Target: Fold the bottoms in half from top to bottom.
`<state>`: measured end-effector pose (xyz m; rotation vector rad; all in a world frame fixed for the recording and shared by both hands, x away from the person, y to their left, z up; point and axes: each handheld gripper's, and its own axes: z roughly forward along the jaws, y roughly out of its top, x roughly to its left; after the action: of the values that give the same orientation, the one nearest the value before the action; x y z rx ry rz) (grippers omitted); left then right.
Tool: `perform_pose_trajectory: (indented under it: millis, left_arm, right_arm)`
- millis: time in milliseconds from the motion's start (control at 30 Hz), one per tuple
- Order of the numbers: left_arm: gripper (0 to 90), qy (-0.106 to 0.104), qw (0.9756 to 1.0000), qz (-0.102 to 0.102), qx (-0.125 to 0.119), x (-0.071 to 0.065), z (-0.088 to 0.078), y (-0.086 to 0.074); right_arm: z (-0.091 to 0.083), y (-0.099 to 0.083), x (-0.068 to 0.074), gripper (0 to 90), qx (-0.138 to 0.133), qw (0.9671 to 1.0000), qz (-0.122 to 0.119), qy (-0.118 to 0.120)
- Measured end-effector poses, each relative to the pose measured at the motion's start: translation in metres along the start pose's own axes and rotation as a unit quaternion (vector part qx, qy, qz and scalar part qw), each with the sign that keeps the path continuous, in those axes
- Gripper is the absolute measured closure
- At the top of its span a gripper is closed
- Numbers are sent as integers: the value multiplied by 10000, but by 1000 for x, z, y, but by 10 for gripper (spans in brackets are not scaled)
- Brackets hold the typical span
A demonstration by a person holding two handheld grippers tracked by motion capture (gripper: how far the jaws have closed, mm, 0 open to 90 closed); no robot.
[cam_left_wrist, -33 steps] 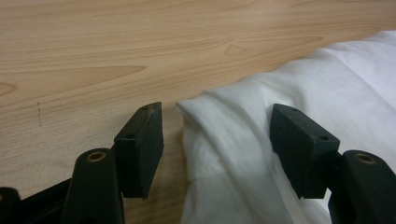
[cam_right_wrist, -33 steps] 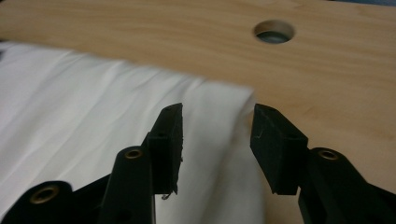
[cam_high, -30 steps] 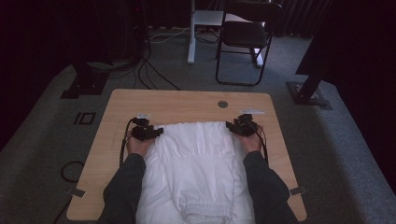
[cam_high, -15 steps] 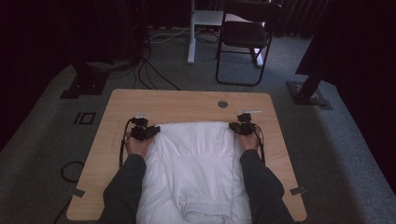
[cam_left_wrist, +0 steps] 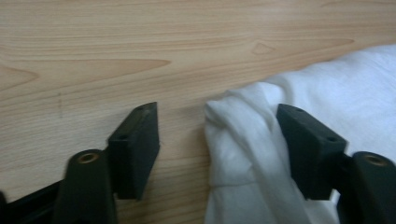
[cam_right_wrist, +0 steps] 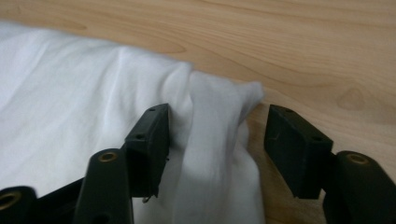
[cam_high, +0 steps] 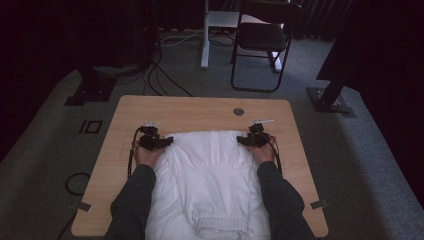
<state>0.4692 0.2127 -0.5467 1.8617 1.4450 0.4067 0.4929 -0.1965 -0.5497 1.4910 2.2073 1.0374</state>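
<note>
A white garment (cam_high: 210, 175) lies spread on the wooden table (cam_high: 200, 110), its ribbed hem toward the person. My left gripper (cam_high: 167, 141) is at the garment's far left corner. In the left gripper view the bunched corner (cam_left_wrist: 243, 140) sits between the jaws of the left gripper (cam_left_wrist: 215, 112) and leans on the right one; the left jaw stands apart from it. My right gripper (cam_high: 241, 140) is at the far right corner. There the cloth fold (cam_right_wrist: 210, 135) rests against the left jaw of the right gripper (cam_right_wrist: 218, 111), clear of the right jaw. Both grippers' jaws have just been opening.
A round cable hole (cam_high: 238, 111) sits near the table's far edge. Beyond the table stand a black chair (cam_high: 262, 37) and a white desk leg (cam_high: 205, 35). Cables (cam_high: 165, 75) run on the carpet, and dark stand bases (cam_high: 330, 100) flank the table.
The right hand has come down a little toward the table at the garment's corner. The left hand has kept its place. The garment lies much as before.
</note>
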Motion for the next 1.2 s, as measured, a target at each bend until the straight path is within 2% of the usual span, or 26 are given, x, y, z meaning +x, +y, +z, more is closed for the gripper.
perform_pose_trajectory:
  millis: [67,100,133,167,233,333,367,500,533,567,600,667,700,733,800,867,900,933,967,1067,1200]
  left_arm:
    - [438,-151,9998,-126,23,-1,0,0]
    - [532,-151,9998,-126,23,-1,0,0]
    - [532,-291,9991,-319,21,-1,1,-1]
    - [628,-290,9990,-340,18,-3,1,-1]
    - [715,-239,9995,-195,48,-8,3,-1]
    - [762,-244,9995,-197,86,-11,3,0]
    - [803,-246,9995,-200,84,-11,2,1]
    - [823,-290,9993,-225,-13,-10,-3,4]
    - [823,-374,9988,-248,-171,-9,-9,8]
    - [826,-381,9989,-215,-194,-9,-12,10]
    - [827,-380,9988,-164,-245,-11,-15,14]
    - [829,-417,9983,-38,-412,-16,-23,26]
    - [830,-417,9983,-38,-412,-16,-23,26]
    - [830,-485,9968,57,-633,-21,-34,42]
    - [832,-529,9950,141,-835,-25,-44,55]
    - [833,-602,9928,185,-1019,-26,-53,65]
    - [833,-602,9928,185,-1019,-26,-53,65]
    - [833,-699,9902,231,-1190,-28,-61,70]
    - [832,-750,9891,231,-1248,-28,-65,70]
    - [831,-851,9874,346,-1290,-31,-73,65]
    - [831,-1087,9840,349,-1370,-30,-84,51]
  right_arm:
    - [0,0,2,482,16,10000,-51,-16]
    - [0,0,2,482,16,10000,-51,-16]
    - [0,1,2,530,42,10000,3,62]
    - [-1,1,3,618,104,9998,67,128]
    - [-1,2,4,687,191,9995,141,214]
    - [-1,3,5,731,259,9993,122,227]
    - [-1,3,5,764,249,9993,140,253]
    - [-5,5,5,777,185,9995,83,236]
    - [-8,7,4,777,120,9996,32,246]
    - [-16,11,2,780,-61,9996,32,282]
    - [-20,14,1,781,-116,9995,64,302]
    - [-30,22,1,783,-279,9992,-38,276]
    - [-30,22,1,783,-279,9992,-38,276]
    - [-35,26,2,783,-353,9991,-112,224]
    - [-52,40,2,783,-663,9974,-287,79]
    - [-65,46,1,783,-958,9948,-349,42]
    - [-65,46,1,783,-958,9948,-349,42]
    - [-71,49,0,783,-1104,9933,-344,73]
    - [-82,52,-1,782,-1360,9896,-445,139]
    - [-92,49,0,783,-1423,9876,-606,269]
    - [-107,32,0,797,-1505,9844,-748,517]
